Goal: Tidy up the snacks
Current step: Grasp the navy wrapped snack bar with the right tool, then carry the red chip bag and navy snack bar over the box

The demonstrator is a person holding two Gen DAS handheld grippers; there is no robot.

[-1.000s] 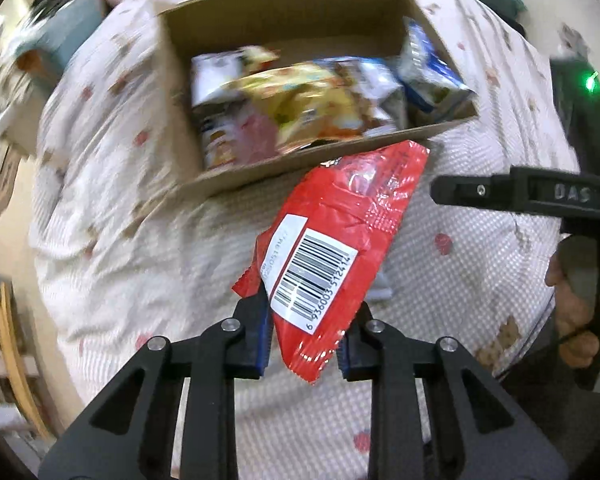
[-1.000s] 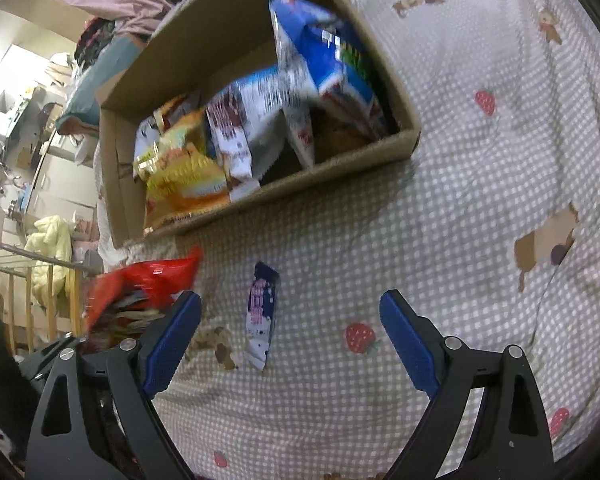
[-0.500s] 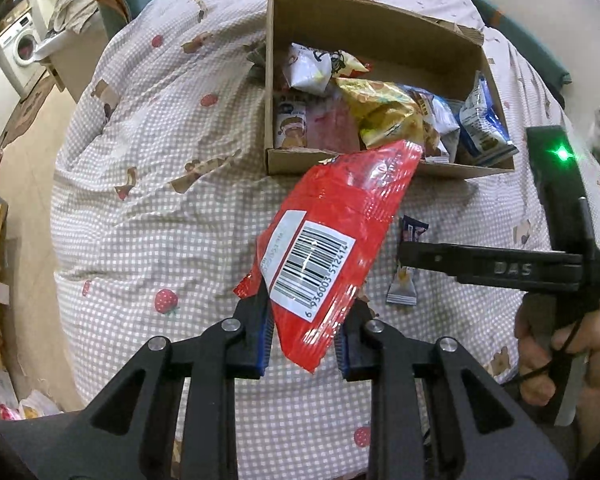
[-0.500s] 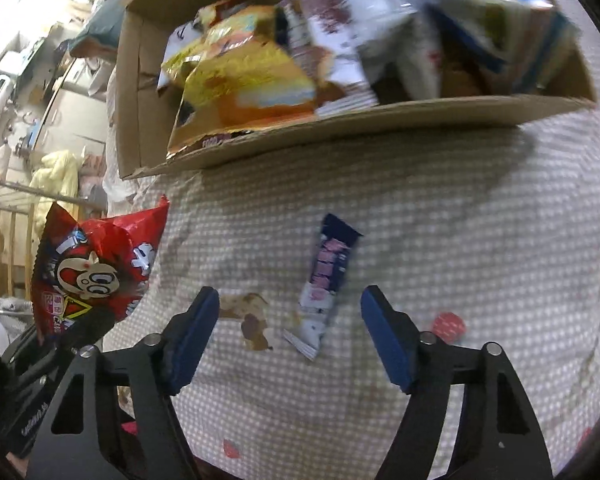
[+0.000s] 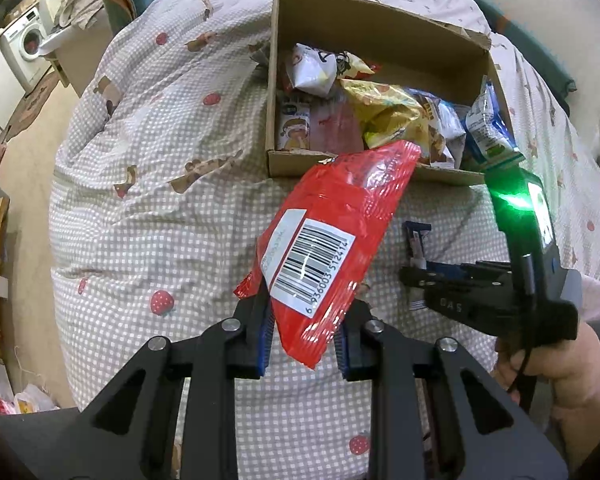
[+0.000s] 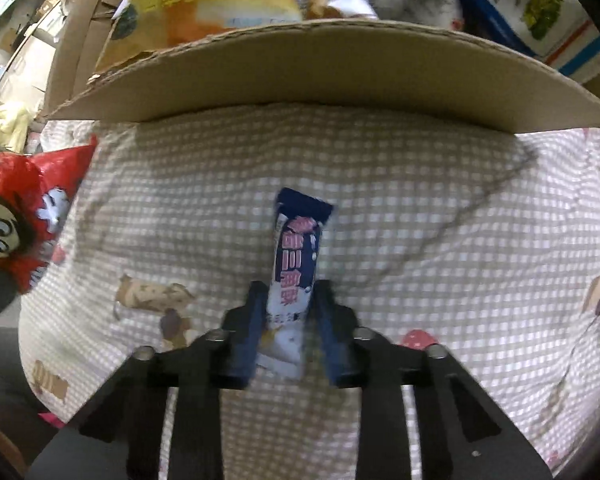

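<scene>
Your left gripper (image 5: 303, 342) clamps red snack bag (image 5: 332, 232), cardboard box (image 5: 376, 32) at 12 o'clock. Your right gripper (image 6: 288, 330), jaws just closing, now pinches blue snack bar (image 6: 296, 264) on bed (image 6: 420, 220). Step: pickup. Next: lift both, drop into box.

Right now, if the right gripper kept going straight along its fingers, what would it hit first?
Most likely the checked bedspread just under it: the right gripper points steeply down, shut on the slim navy-and-white snack bar. The brown cardboard box wall lies further ahead; depth is unclear.
</scene>
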